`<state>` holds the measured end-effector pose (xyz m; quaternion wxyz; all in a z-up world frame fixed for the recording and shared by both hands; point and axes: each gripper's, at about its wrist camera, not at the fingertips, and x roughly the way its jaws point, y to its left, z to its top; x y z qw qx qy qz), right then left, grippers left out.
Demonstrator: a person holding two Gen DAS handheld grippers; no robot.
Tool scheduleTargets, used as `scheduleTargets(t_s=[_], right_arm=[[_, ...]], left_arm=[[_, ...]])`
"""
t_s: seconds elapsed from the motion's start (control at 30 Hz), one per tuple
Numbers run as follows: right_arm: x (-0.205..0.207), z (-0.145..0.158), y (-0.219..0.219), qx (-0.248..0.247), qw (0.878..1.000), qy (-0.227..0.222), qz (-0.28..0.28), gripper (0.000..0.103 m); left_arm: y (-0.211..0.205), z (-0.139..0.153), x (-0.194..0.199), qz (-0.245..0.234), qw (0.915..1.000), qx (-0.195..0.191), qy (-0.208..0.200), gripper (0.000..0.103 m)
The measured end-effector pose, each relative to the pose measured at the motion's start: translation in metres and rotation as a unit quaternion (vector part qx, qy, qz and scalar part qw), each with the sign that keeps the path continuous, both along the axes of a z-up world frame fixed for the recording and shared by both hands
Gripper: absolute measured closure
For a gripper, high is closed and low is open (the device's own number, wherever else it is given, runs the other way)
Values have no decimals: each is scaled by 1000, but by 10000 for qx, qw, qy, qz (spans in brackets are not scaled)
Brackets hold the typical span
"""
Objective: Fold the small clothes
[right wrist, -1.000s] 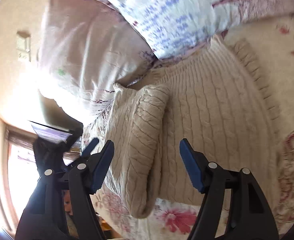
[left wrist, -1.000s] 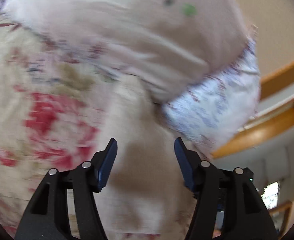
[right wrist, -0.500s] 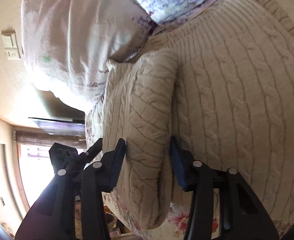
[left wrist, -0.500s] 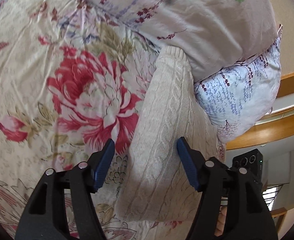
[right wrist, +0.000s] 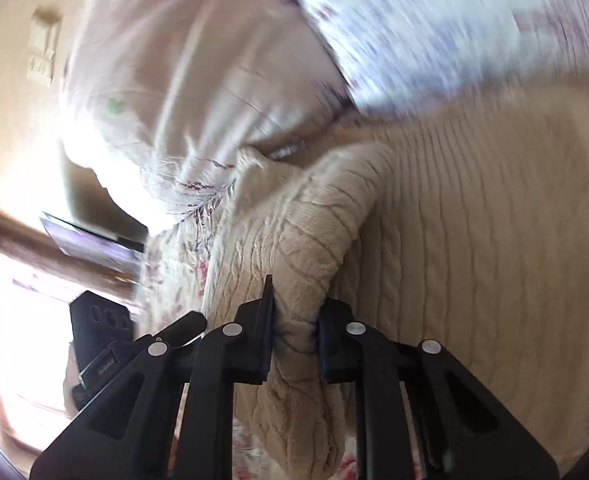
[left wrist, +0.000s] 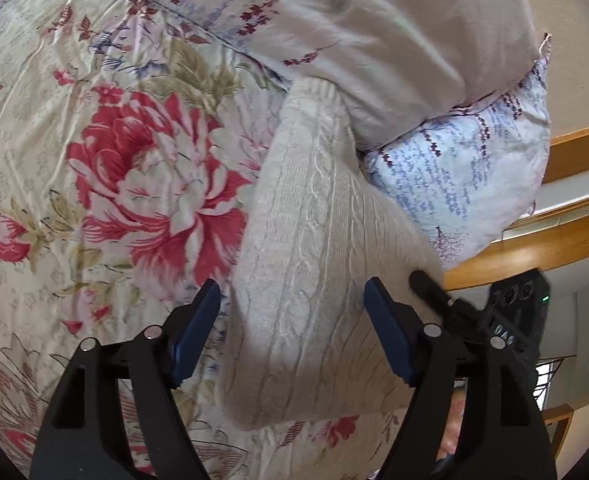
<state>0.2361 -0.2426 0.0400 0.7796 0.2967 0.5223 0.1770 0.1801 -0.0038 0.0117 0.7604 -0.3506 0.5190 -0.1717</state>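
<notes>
A cream cable-knit sweater lies on a floral bedspread, its far end tucked against the pillows. My left gripper is open, its blue pads either side of the sweater's near part, just above it. In the right wrist view the sweater spreads to the right with a folded sleeve lying over it. My right gripper is shut on this folded sleeve, pinching the knit between its pads. The right gripper's body also shows at the right edge of the left wrist view.
Two pillows, a pale pink one and a blue-printed white one, lie at the head of the bed. A wooden headboard runs behind them. A bright window and a wall switch are at the left.
My right gripper has closed from open onto the folded sleeve. My left gripper swung down from the pillows to the sweater and stays open over it.
</notes>
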Motion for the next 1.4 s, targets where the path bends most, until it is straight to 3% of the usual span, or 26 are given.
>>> scheduleTargets(t_s=[0.13,0.23,0.33,0.5,0.6,0.73,0.87,1.0,1.27,1.4], right_arm=[[10,37,0,-1114,9916,-502,424,87],[7,61,-17,-1730,9803,-885,366,87],[-1,66,-41,-2011,9743,-1002,164,87],[-15,21,-82,-1973,9798,-258,-172,87],[-26,18,-90,-1946,9800,-300,-295,87],[-32,35,-91,-2131,9731,-732,-474,87],[-26,2,-100,-2311,9716,-126,-497,87],[-34,10,-102,-2216,9727,-269,-636,87],[-24,-20,-117,-2137,9719,169,-967,86],[-25,-20,-123,-1713,9785,271,-1118,79]], left_arm=[[-9,3,-1,-75,10000,-18,-29,28],[-16,7,-4,-204,9997,-18,-138,28],[-27,10,-5,-399,9989,119,-218,27],[-47,6,-5,-704,9972,179,-197,27],[-56,5,-5,-822,9961,245,-185,27],[-67,6,-4,-956,9947,316,-230,27],[-74,3,-4,-1081,9931,398,-200,27],[-77,4,-5,-1193,9912,499,-273,27],[-83,2,-4,-1421,9880,532,-301,29],[-85,1,-4,-1454,9873,570,-293,33]])
